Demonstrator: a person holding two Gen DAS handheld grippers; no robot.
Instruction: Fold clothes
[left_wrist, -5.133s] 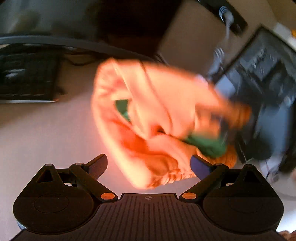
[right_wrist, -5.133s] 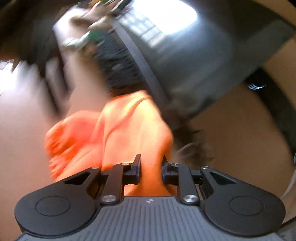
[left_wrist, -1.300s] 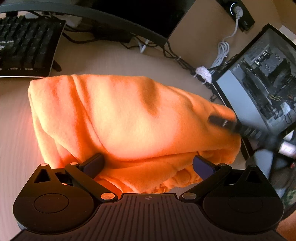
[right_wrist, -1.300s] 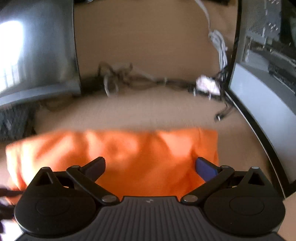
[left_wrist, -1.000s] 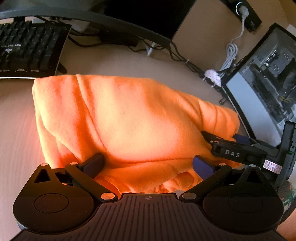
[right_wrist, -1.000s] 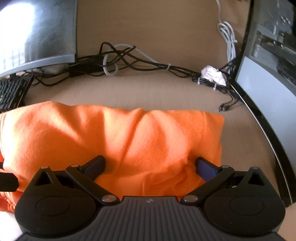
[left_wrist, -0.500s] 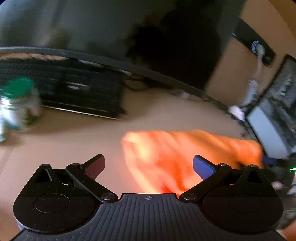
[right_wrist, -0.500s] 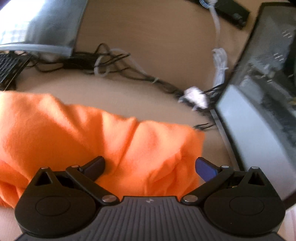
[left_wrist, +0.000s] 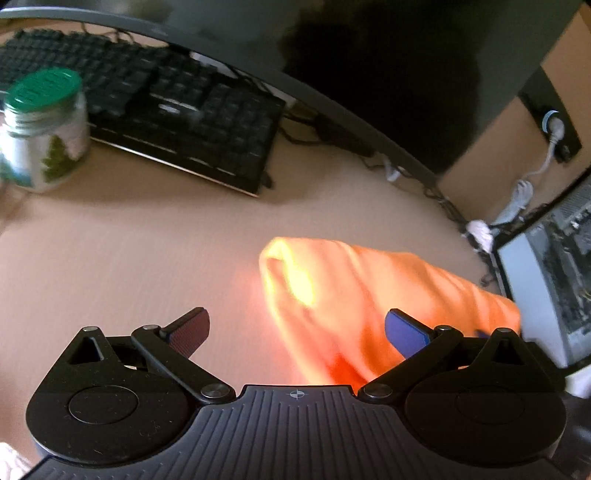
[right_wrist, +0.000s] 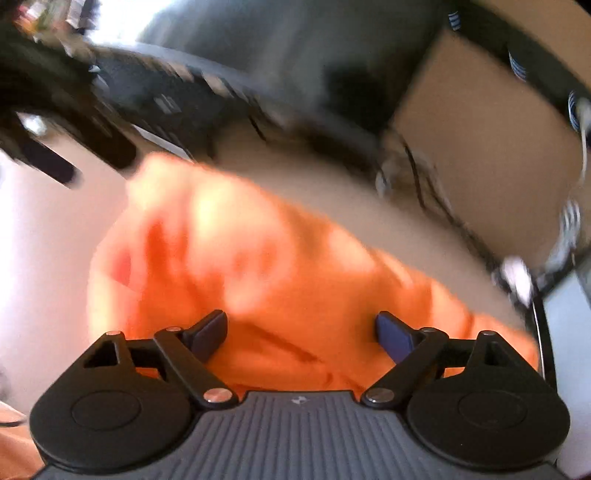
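Observation:
A folded orange garment (left_wrist: 369, 295) lies as a thick bundle on the beige desk (left_wrist: 129, 258). My left gripper (left_wrist: 297, 330) is open and empty, pulled back to the bundle's left end. In the right wrist view the garment (right_wrist: 277, 266) fills the middle, blurred by motion. My right gripper (right_wrist: 301, 332) is open just above the cloth, holding nothing.
A black keyboard (left_wrist: 166, 110) and a curved monitor (left_wrist: 332, 74) stand at the back. A glass jar with a green lid (left_wrist: 44, 129) is at the far left. A computer case (left_wrist: 554, 288) and tangled cables (left_wrist: 461, 218) are at the right.
Both grippers have drawn back from the folded garment. The left one has swung left, bringing the keyboard and jar into view. The right view has tilted and blurred.

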